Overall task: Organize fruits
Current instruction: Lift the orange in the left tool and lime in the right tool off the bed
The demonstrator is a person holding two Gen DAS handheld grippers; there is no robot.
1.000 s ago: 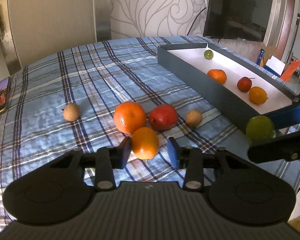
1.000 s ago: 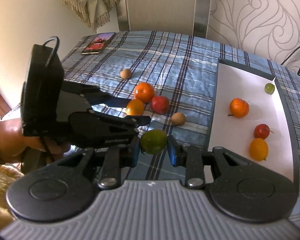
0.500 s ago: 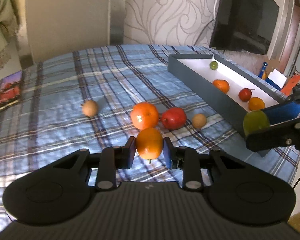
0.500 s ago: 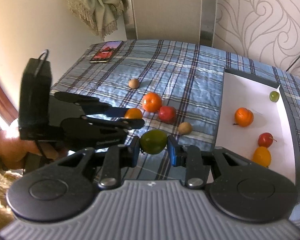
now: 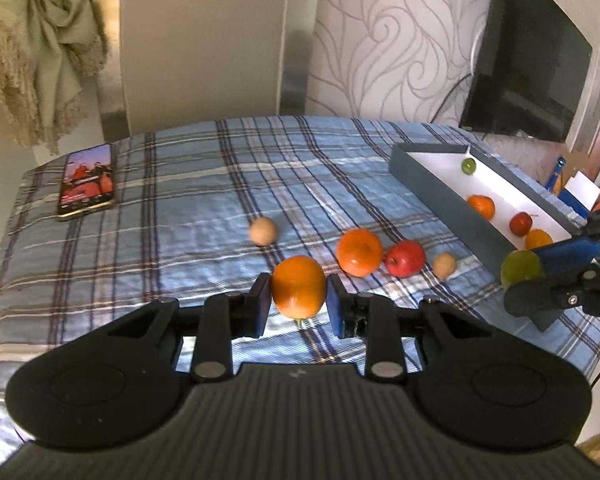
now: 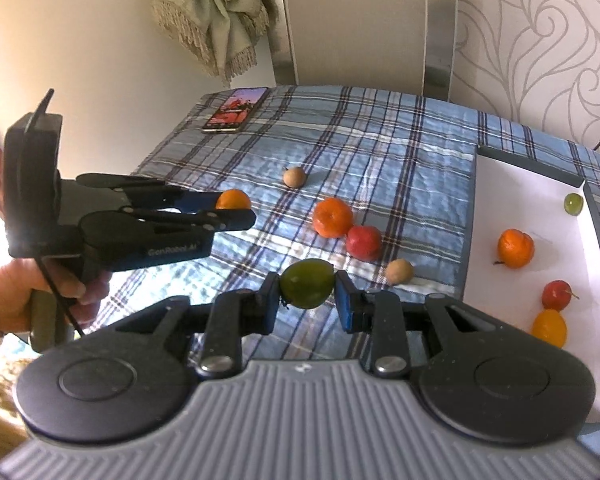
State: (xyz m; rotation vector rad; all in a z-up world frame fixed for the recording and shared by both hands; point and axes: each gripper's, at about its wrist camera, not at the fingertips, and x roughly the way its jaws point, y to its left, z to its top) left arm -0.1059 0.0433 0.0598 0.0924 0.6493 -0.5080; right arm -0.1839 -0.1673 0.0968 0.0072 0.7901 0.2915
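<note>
My left gripper (image 5: 298, 302) is shut on a small orange (image 5: 298, 286) and holds it above the plaid cloth; the right wrist view shows the same orange (image 6: 233, 200) between the left fingers. A green fruit (image 6: 308, 284) is clamped in my right gripper (image 6: 308, 300), seen also as the green fruit (image 5: 522, 268) at the right edge of the left wrist view. On the cloth lie a big orange (image 5: 359, 252), a red apple (image 5: 405, 258) and two small brown fruits (image 5: 263, 231) (image 5: 444, 266). The grey box (image 5: 440, 196) with a white floor holds several fruits.
A phone (image 5: 86, 182) lies on the cloth at the far left corner. A person's hand (image 6: 16, 300) grips the left tool's handle. A fringed cloth (image 6: 208, 12) hangs at the wall behind the table. A dark screen (image 5: 528, 76) stands behind the box.
The left jaws closed on the small orange and lifted it off the cloth, and the view rose and swung left. The right gripper kept hold of the green fruit, nearly still.
</note>
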